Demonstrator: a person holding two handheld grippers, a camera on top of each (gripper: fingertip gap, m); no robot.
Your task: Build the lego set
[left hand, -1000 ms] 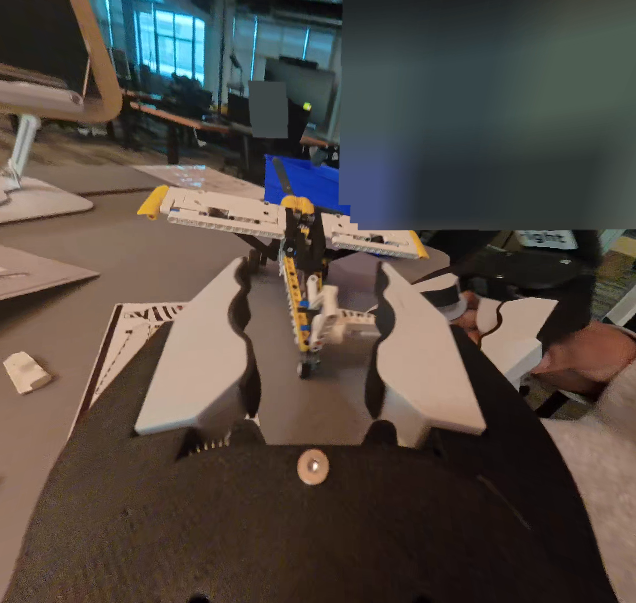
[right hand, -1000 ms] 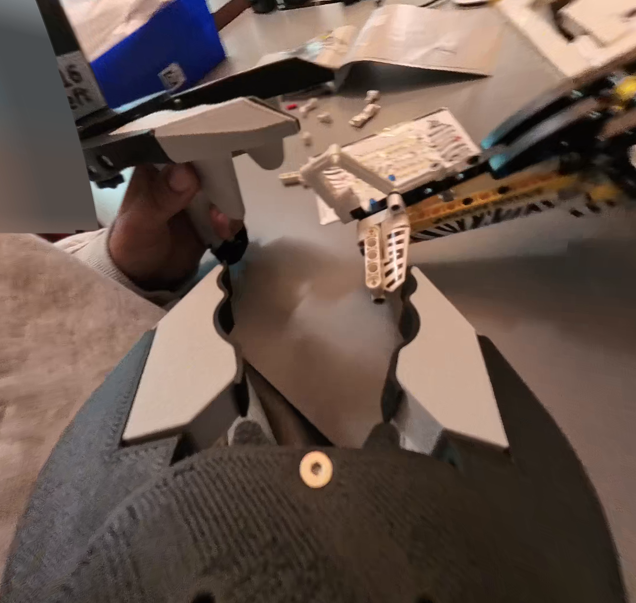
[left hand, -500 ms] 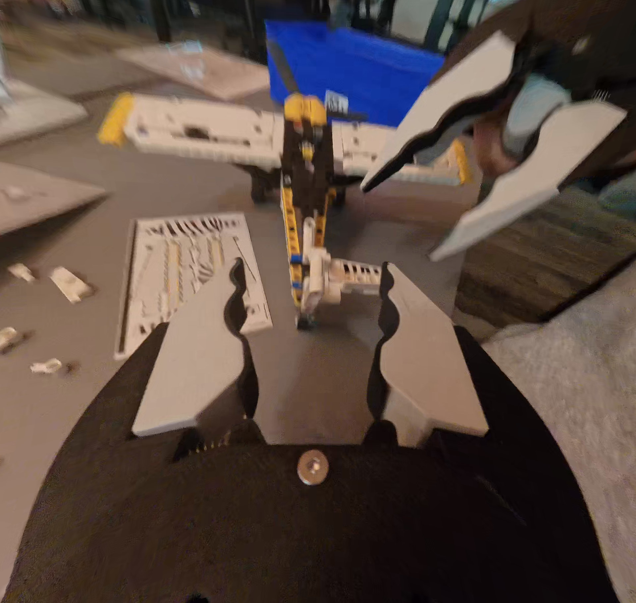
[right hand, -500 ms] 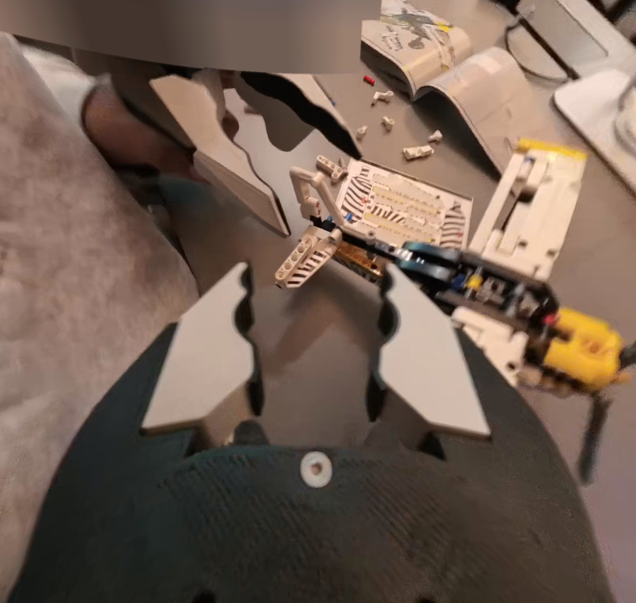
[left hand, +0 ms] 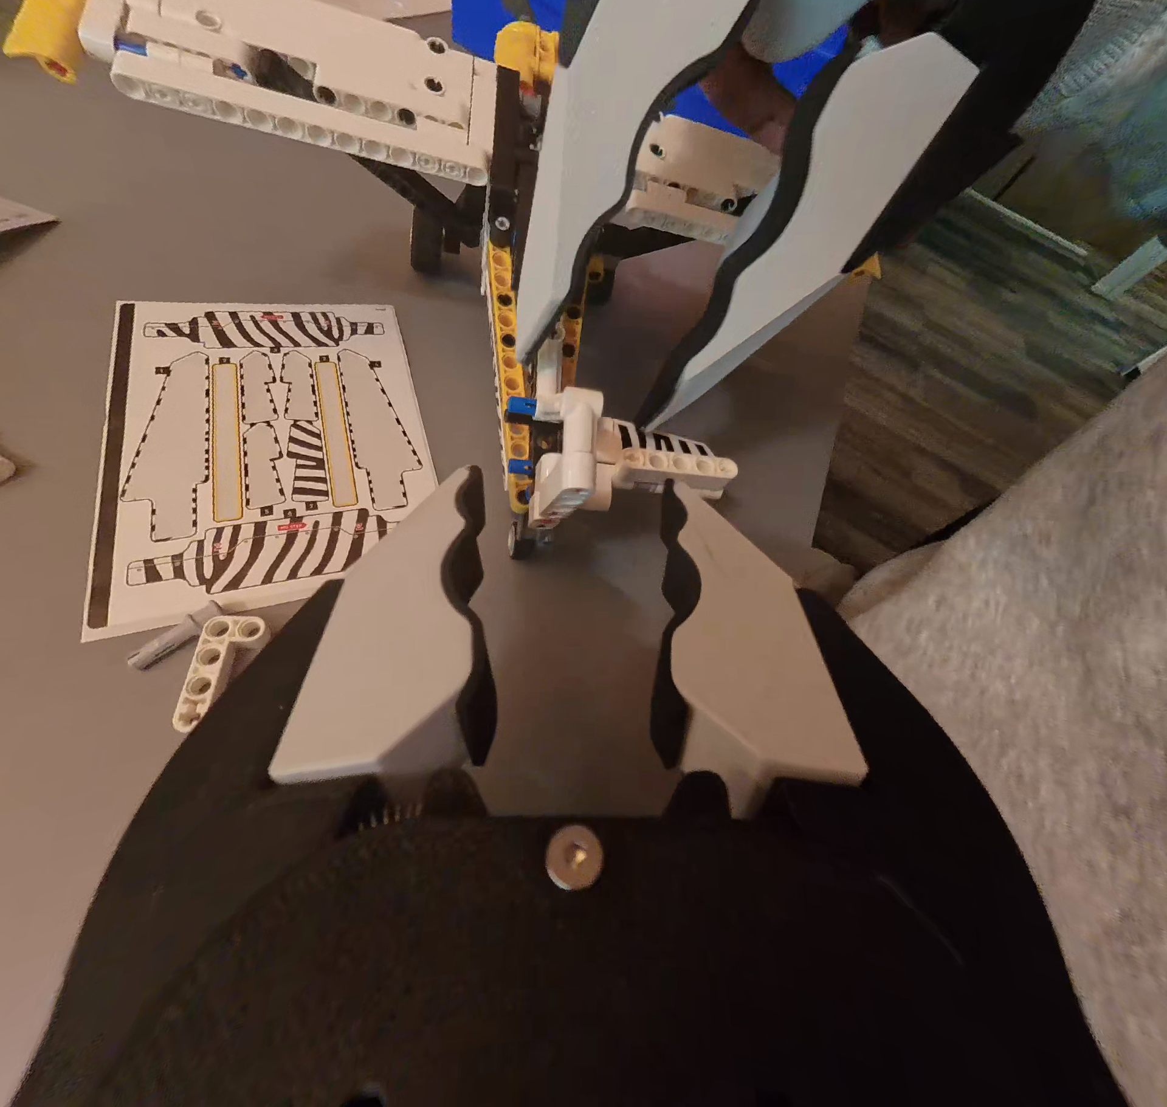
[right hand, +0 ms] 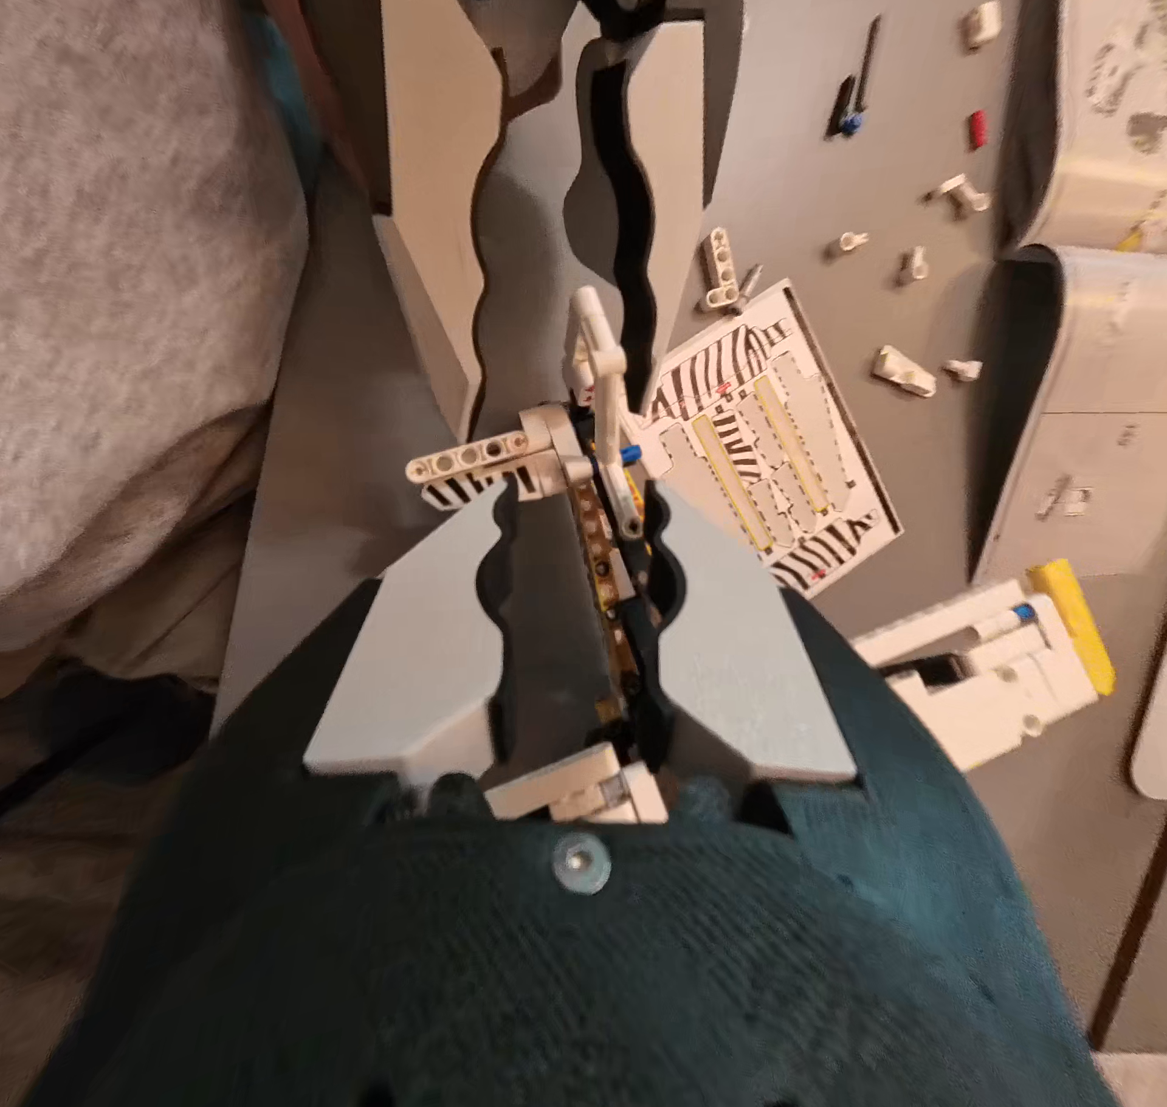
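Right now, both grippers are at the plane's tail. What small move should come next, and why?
Probably close the right gripper on the yellow tail boom. Its open fingers straddle the boom with gaps on both sides, while the left gripper sits open just short of the striped tail fin, so nothing steadies the plane yet.

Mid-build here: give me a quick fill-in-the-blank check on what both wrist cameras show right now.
1. The left tool and the right tool both have their fingers ____.
2. The fuselage of the plane model runs deep between the fingers of the ____ tool.
3. The wing tip of the model, on the sticker sheet side, is coloured ____.

Missing words: open; right; yellow.
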